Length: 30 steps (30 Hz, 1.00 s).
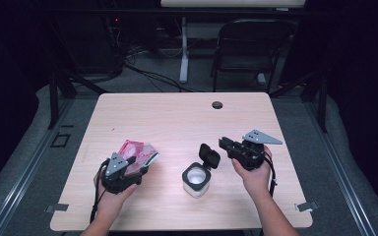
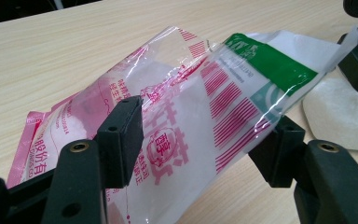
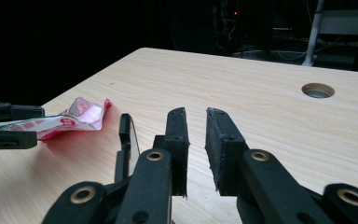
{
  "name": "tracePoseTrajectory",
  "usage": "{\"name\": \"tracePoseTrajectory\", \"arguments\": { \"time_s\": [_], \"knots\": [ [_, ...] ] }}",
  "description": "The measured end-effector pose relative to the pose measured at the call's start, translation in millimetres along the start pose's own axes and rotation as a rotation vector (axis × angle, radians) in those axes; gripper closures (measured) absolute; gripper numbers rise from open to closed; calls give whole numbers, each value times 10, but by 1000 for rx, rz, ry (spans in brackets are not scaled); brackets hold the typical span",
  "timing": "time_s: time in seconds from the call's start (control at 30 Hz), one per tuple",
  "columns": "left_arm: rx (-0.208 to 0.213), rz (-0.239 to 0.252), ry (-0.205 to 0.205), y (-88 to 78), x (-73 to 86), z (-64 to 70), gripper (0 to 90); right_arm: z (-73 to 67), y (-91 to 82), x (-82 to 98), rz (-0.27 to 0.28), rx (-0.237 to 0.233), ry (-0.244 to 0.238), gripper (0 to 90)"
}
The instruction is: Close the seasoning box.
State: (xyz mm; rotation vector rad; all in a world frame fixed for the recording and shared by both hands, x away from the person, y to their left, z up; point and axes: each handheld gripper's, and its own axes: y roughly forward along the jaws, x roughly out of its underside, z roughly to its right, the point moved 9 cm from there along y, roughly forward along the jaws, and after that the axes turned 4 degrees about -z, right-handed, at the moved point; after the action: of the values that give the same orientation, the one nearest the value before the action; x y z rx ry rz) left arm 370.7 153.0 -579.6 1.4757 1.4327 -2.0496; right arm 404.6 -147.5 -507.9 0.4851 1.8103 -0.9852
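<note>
left jaws: clamped on the plastic bag, one pad on each side, holding it up off the surface; the left gripper sits at the near left
right jaws: nearly together with a thin gap, nothing between them; the right gripper hovers at the near right, pointing toward the jar lid
bag: one, clear film with pink and red print and a green band near the top edge; something white and powdery-looking inside, can't say what
jar: one small white container between the two grippers, black flip lid standing open; inside looks white, and whether that's contents or just the bottom I can't tell
hard to see: bag's lower end is cut off in the left gripper view, print is too small to read; in the right gripper view the lid is edge-on and partly behind the jaws
counts: two grippers, one bag, one jar, one round hole at the surface's far edge
background: one dark chair behind the surface, mostly lost in shadow
</note>
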Motion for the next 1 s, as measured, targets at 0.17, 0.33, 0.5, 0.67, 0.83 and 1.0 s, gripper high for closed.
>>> {"name": "tracePoseTrajectory", "arguments": {
  "time_s": [0.17, 0.33, 0.5, 0.67, 0.83, 1.0],
  "knots": [
    [3, 2, 3, 15, 1, 18, 400, 12, 29, 42, -18, 2, -1, 795],
    [10, -12, 27, 52, 20, 72, 400, 38, 55, 78, -32, 9, 6, 793],
    [24, -24, 57, 93, 32, 160, 400, 37, 80, 111, -45, 1, 5, 793],
    [44, -21, 82, 86, 12, 233, 400, 6, 98, 124, -50, -9, -3, 791],
    [59, -7, 85, 63, -24, 286, 400, -2, 109, 142, -59, -11, -6, 788],
    [74, 10, 93, 9, -84, 335, 400, -17, 112, 150, -62, -12, -13, 786]
  ]
}}
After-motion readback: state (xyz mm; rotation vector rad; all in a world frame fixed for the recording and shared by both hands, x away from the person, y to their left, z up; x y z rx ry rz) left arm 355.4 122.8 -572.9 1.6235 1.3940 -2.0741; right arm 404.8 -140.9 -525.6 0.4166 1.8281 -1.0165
